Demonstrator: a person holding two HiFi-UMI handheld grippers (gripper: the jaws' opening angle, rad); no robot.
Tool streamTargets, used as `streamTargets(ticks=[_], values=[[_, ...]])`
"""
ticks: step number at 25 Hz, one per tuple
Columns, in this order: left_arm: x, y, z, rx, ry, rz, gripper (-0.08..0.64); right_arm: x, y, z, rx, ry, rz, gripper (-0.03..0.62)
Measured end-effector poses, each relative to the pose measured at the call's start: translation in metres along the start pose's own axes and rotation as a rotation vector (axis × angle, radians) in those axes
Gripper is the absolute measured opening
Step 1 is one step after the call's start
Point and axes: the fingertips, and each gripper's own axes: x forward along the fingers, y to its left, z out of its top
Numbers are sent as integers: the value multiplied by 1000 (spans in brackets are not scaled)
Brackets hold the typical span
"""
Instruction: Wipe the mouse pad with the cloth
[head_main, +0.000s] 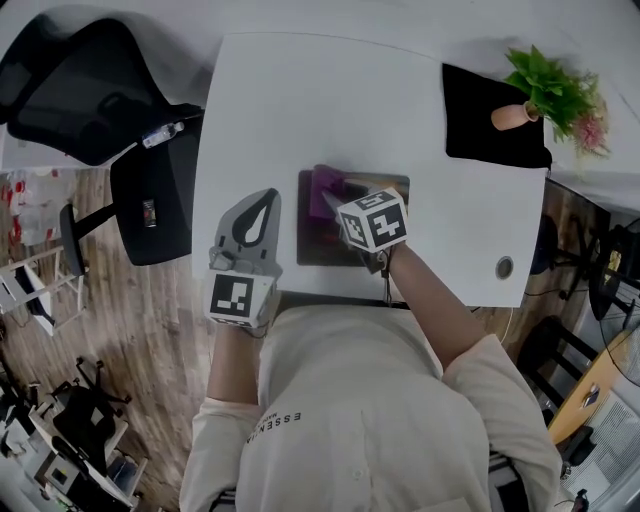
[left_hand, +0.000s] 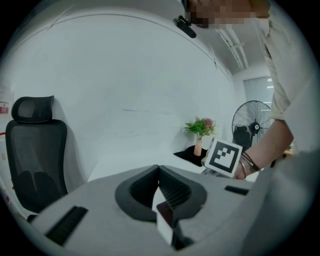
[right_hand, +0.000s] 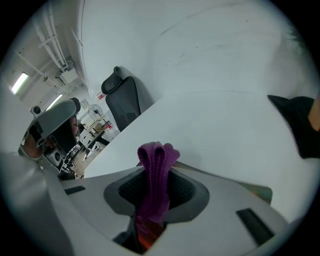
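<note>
Head view: right tool clamps cloth over pad's far-left corner; bare pad lies right and nearer. Left tool, jaws together, empty, left of pad.

purple cloth looks soft, ribbed and knitted; mouse pad matt dark; white table smooth.

The cloth lies on the mouse pad, the plant behind right.
</note>
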Motion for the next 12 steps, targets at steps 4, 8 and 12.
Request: streamTargets(ticks=[4, 8, 12], values=[[10, -9, 8, 40, -21, -31, 2, -13, -14, -6, 12, 4, -25, 101], [20, -21, 13, 40, -21, -51, 2, -28, -33, -14, 37, 2, -55, 101], [27, -34, 16, 55, -26, -83, 2, -44, -52, -23, 63, -6, -87, 101]])
